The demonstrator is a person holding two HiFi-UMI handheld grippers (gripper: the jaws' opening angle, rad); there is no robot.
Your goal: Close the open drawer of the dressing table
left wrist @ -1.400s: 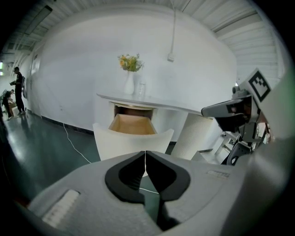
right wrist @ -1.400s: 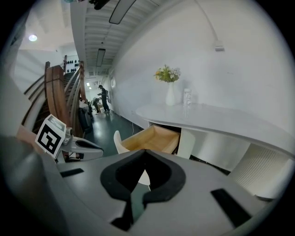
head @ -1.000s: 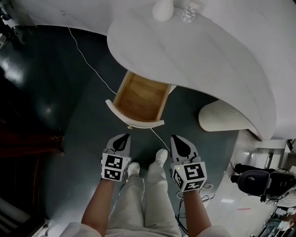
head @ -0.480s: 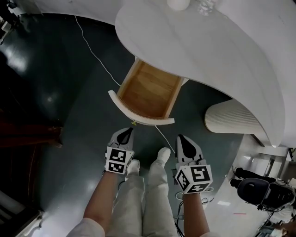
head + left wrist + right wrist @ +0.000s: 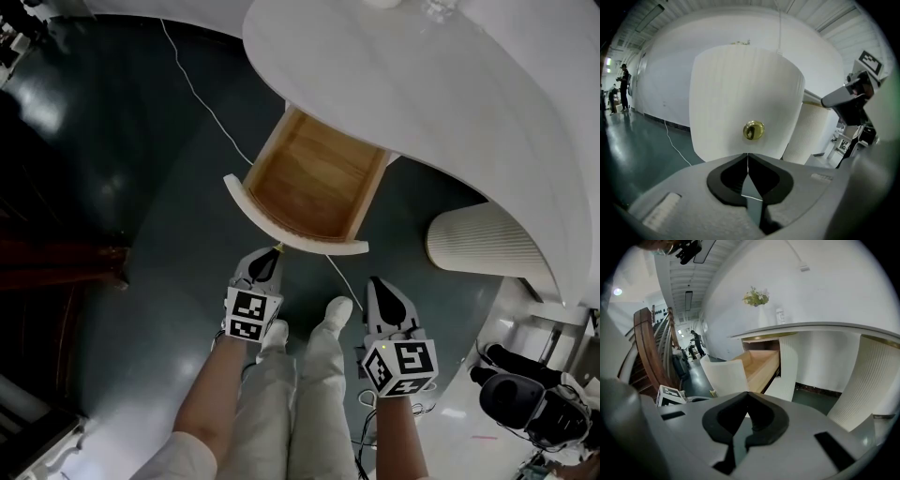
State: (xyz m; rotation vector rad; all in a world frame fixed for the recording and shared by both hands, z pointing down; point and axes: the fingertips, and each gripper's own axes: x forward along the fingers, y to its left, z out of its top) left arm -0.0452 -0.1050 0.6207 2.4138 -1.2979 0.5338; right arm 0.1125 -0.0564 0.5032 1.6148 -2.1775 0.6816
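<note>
The dressing table [image 5: 441,103] has a white curved top. Its wooden drawer [image 5: 317,178] stands pulled out, empty, with a curved white front [image 5: 291,236] and a small brass knob [image 5: 753,130]. My left gripper [image 5: 268,257] is shut, its tips just short of the knob, which sits right above them in the left gripper view. My right gripper [image 5: 379,292] is shut with nothing in it, lower and to the right of the drawer front. The right gripper view shows the open drawer [image 5: 759,365] from its side.
A ribbed white pedestal [image 5: 478,248] stands right of the drawer under the table top. A thin white cable [image 5: 202,103] runs over the dark green floor and passes under the drawer. A vase with flowers [image 5: 758,303] stands on the table. My legs and white shoes [image 5: 305,328] are below.
Both grippers have moved forward toward the drawer front. The left gripper's tips now nearly reach the brass knob. The drawer stays open.
</note>
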